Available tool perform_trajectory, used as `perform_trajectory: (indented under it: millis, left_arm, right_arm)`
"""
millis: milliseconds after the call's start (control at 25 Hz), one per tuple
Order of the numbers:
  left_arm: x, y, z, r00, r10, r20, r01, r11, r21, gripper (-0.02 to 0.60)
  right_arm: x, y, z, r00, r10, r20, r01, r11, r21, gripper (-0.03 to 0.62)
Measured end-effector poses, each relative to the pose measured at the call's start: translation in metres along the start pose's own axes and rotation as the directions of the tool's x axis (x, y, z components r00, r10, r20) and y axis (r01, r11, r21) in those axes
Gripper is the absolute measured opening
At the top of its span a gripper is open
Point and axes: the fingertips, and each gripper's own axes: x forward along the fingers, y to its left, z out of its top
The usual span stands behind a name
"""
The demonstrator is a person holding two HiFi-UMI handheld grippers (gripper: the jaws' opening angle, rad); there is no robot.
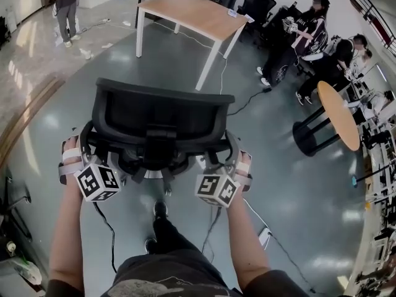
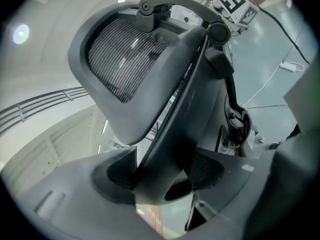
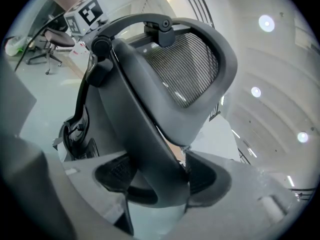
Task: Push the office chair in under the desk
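A black mesh-backed office chair [image 1: 162, 119] stands right in front of me, seen from behind. My left gripper [image 1: 83, 153] is clamped on the left strut of its back frame, and my right gripper [image 1: 234, 159] on the right strut. In the left gripper view the grey strut [image 2: 172, 124] runs between both pads of the left gripper [image 2: 162, 171], with the mesh back [image 2: 125, 59] above. The right gripper view mirrors this: the right gripper [image 3: 157, 176] is closed on its strut [image 3: 145, 114]. The wooden desk [image 1: 192, 14] with white legs stands well beyond the chair.
A round wooden table [image 1: 339, 113] on a black base stands at the right. Two seated people [image 1: 309, 33] and spare black chairs [image 1: 257, 5] are at the back right; another person [image 1: 65, 8] stands far left. Cables [image 1: 247, 98] cross the grey floor.
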Motion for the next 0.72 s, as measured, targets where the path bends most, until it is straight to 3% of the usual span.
perform_trajectory:
  millis: [440,720]
  left_arm:
    - [0.107,0.037,0.024,1.000,0.001,0.002,-0.001,1.000,-0.005,0.308]
    - [0.140,0.037,0.028,0.999,0.019,0.026,-0.018,1.000,-0.004,0.308]
  right_arm:
    - [0.113,-0.032,0.005,1.000,0.004,-0.006,-0.004,1.000,0.013,0.281]
    - [0.140,-0.033,0.000,1.000,-0.007,-0.005,0.007,1.000,-0.004,0.281]
